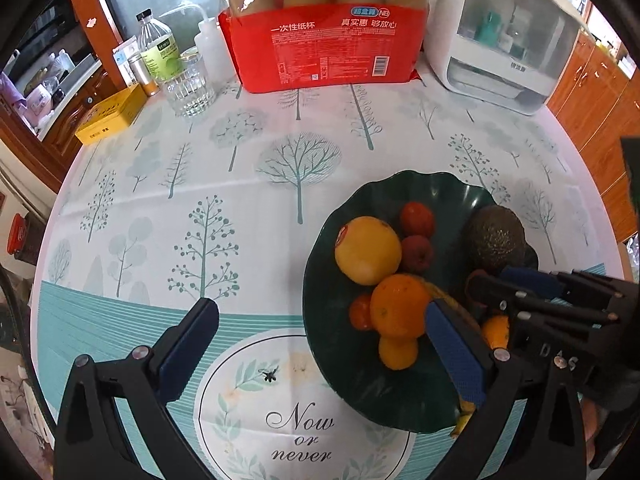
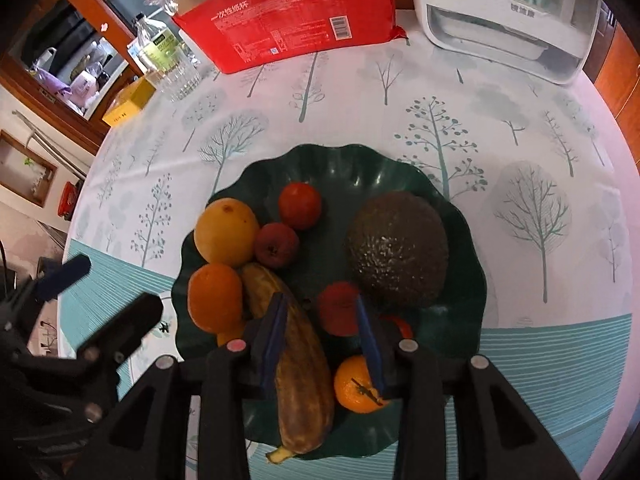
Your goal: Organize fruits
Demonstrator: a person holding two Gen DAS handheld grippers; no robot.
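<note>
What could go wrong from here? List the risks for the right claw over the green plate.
1. The right claw hangs over crowded fruit: its pads straddle the brown overripe banana and a small red fruit, so closing may pinch or bruise the wrong one.
2. The small orange tangerine beside the pad could get nudged toward the scalloped dark green plate's rim.
3. The left claw is close, so they could collide.
</note>
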